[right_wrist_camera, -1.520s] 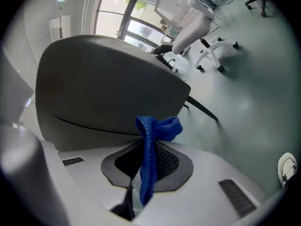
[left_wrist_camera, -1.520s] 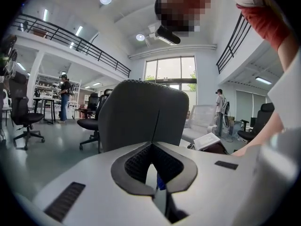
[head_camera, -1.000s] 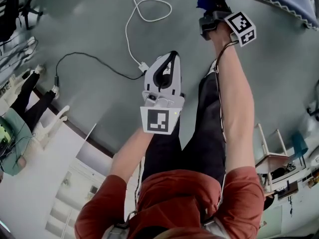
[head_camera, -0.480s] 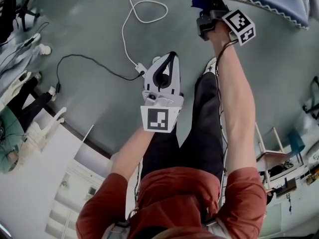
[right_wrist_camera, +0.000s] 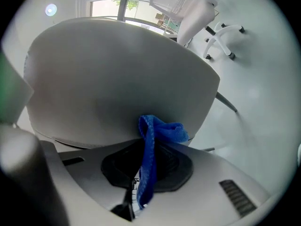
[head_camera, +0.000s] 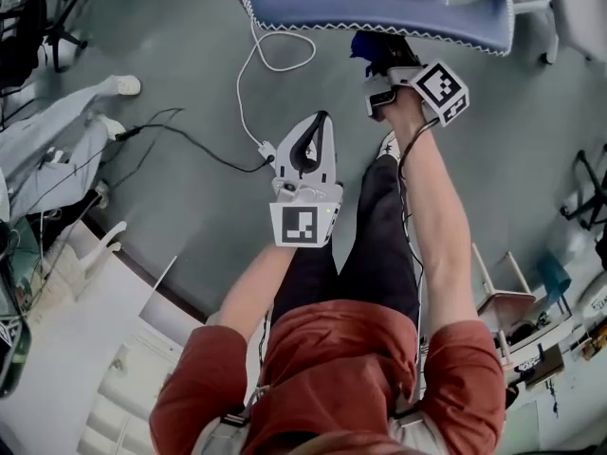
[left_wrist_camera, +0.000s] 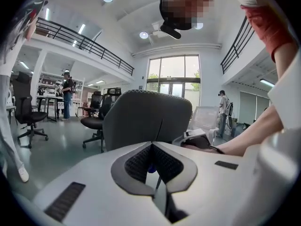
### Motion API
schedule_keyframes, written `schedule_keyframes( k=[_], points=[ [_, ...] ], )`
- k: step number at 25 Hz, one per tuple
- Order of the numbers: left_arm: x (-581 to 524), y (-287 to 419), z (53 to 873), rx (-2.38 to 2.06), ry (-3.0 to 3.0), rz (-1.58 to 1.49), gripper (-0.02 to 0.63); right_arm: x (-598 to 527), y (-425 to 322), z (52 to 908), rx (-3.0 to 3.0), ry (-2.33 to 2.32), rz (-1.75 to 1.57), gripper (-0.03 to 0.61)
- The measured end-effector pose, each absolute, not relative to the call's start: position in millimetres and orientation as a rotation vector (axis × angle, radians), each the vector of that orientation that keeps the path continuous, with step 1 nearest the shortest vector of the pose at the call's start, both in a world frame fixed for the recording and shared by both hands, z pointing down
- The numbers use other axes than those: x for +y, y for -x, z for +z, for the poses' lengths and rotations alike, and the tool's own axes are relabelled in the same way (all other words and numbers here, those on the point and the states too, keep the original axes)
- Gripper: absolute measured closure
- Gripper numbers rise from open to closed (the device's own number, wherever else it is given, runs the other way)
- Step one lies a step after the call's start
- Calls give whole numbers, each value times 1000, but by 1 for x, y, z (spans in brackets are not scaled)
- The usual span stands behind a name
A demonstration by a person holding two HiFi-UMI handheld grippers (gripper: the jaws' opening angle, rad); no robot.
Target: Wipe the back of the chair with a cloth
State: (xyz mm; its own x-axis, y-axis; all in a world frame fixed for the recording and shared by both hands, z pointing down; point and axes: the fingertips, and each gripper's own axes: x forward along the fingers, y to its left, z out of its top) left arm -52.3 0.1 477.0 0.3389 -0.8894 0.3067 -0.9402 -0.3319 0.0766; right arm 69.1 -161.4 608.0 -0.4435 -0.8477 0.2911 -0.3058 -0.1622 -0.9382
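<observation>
Right tongs (right_wrist_camera: pixel 142 171): clenched on blue cloth (right_wrist_camera: pixel 162 130), bunched end up against chair back (right_wrist_camera: pixel 117 74). Cloth strip lengthwise along the tongs, pointing at the chair; tail end buried between the pads, hard to trace. Left tongs (left_wrist_camera: pixel 154 173): clenched, empty, aimed at the chair, apart from it. From head view: chair cut off at top edge, cloth mostly hidden behind right tongs.

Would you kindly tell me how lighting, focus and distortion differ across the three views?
Head view: strong fisheye bowing, even light, the chair sharp. Left gripper view: dark vignetted corners, bright windows glaring behind the chair. Right gripper view: chair back soft and pale close up, windows blown out, only the blue cloth fairly crisp.
</observation>
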Motion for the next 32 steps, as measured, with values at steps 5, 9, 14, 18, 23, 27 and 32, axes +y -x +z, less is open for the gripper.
schedule_keyframes(
  k=[5, 9, 14, 18, 23, 27, 32],
  points=[
    [-2, 56, 429, -1685, -2384, 278, 600, -139, -66, 550, 1714, 1263, -1662, 522],
    [-6, 61, 396, -1716, -2361, 241, 600, -128, -67, 496, 1782, 1242, -1636, 522],
    [-5, 63, 360, -1750, -2349, 207, 600, -103, -70, 442, 1793, 1230, -1660, 522],
    [-5, 67, 341, -1765, -2319, 204, 600, -97, -67, 414, 1845, 1224, -1657, 522],
    [-15, 59, 313, -1820, -2352, 87, 600, -99, -70, 412, 1872, 1235, -1681, 522],
    [-18, 59, 303, -1844, -2350, 82, 600, -100, -67, 410, 1918, 1237, -1690, 522],
    [-21, 52, 305, -1863, -2317, 90, 600, -96, -70, 411, 1916, 1210, -1691, 522]
  ],
)
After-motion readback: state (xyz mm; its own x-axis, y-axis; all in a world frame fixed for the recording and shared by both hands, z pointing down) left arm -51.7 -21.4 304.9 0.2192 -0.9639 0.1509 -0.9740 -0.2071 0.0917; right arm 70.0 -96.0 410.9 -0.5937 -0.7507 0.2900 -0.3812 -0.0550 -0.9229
